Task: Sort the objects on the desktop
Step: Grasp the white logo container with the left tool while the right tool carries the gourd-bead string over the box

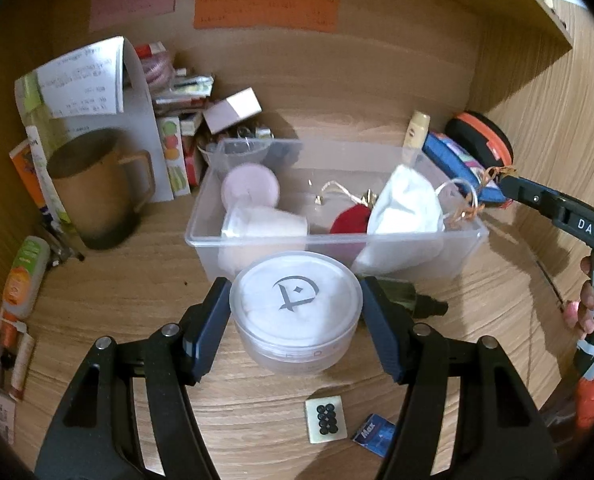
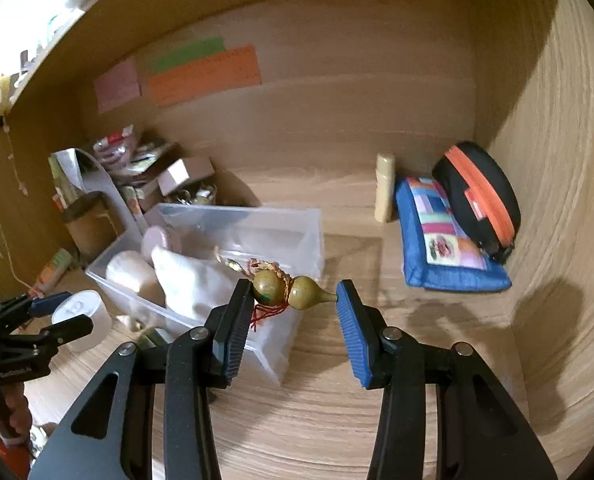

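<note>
We find the clear bin [image 1: 337,236] on the desk. Directly before it, the left gripper [image 1: 297,312] clamps the round jar [image 1: 297,316]. The right gripper [image 2: 293,300], jaws wide, spans the gourd charm [image 2: 293,288] end to end above the bin's corner.

At the centre of my left view sits a frosted white jar [image 1: 295,312] with a grey emblem on its lid. My pads [image 2: 356,340] are blue. My right view shows an olive-green gourd [image 2: 291,291] trailing red thread, and a patchwork blue pouch [image 2: 445,236], perhaps floral.
</note>
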Motion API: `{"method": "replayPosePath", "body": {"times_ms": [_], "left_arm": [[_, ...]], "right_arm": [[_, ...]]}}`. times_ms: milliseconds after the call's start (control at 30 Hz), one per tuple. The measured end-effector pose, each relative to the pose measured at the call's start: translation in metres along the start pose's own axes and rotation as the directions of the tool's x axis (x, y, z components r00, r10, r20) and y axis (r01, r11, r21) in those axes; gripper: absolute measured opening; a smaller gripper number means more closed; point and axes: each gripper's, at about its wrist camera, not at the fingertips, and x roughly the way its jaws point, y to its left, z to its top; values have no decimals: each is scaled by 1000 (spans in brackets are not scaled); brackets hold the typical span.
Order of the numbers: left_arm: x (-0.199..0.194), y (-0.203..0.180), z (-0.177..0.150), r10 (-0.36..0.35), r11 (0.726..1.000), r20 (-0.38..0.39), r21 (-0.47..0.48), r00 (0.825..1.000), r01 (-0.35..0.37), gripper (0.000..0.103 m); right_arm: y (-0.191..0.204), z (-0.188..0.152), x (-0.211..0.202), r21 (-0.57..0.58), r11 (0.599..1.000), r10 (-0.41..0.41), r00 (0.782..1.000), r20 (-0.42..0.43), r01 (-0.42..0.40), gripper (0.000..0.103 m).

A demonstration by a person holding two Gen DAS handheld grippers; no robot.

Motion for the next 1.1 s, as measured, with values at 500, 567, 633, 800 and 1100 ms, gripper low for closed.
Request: {"method": "replayPosePath", "body": {"times_ms": [500,567,633,800,1100], "left_arm": [[-16,17,45,-10,1000,66,0,998,10,65],[-13,17,51,-9,1000,67,10,998,8,65],[-10,17,56,-6,1000,67,19,998,5,65],[0,14,68,-8,999,62,35,998,6,65],[27,6,80,-30,999,31,42,999,28,65]], "right_arm": [[26,19,2,-17,998,60,997,42,-60,39],[29,21,4,-18,998,65,997,45,-64,39],[32,23,7,-19,997,71,996,47,-70,39],[38,28,18,-23,996,86,995,44,-85,39],[43,36,43,-22,994,107,994,22,-107,39]]}}
